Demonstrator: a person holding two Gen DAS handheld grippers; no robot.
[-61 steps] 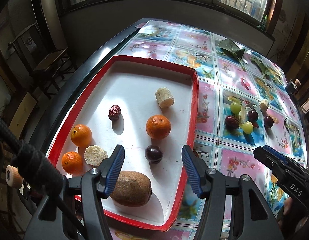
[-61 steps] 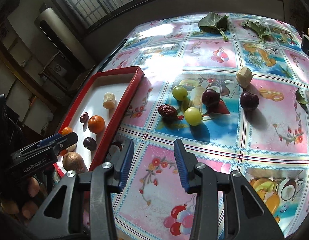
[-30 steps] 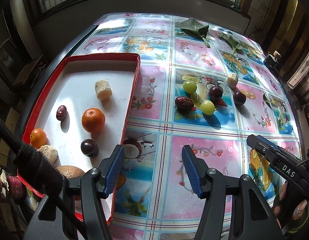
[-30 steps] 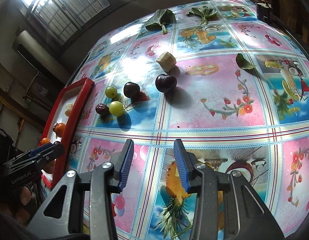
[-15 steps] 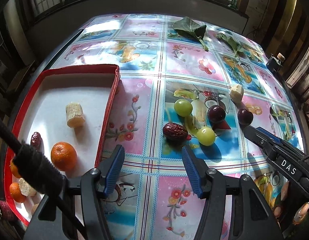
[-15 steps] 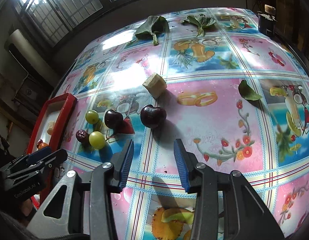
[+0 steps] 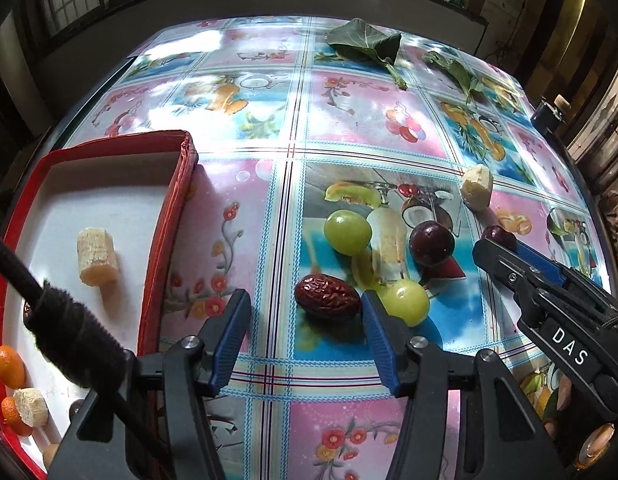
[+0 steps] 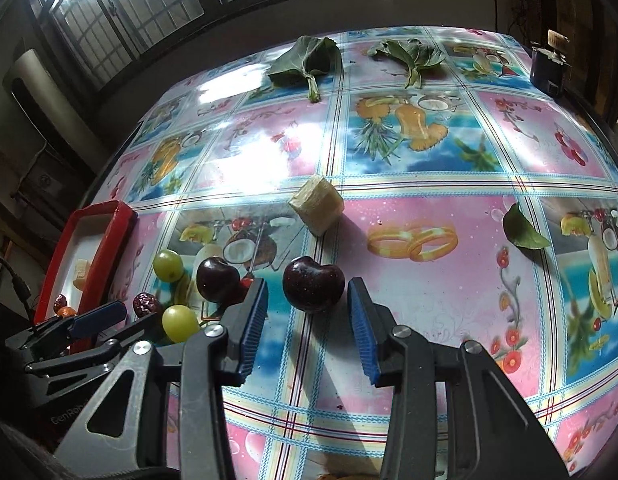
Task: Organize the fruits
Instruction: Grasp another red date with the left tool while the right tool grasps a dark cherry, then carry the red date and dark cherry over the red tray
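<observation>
Just ahead of our left tool (image 7: 305,334), whose empty jaws are closing, the red date (image 7: 327,297) lies crosswise on the surface (image 7: 349,120), while the right tool (image 8: 307,322) gapes empty at 1 dark cherry (image 8: 313,283).

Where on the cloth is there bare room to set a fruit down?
Free: the strip between the red tray and the red date, and the stretch from the dark cherry to the small leaf. Crowded: the grapes, date and cherries cluster around the green grape.
</observation>
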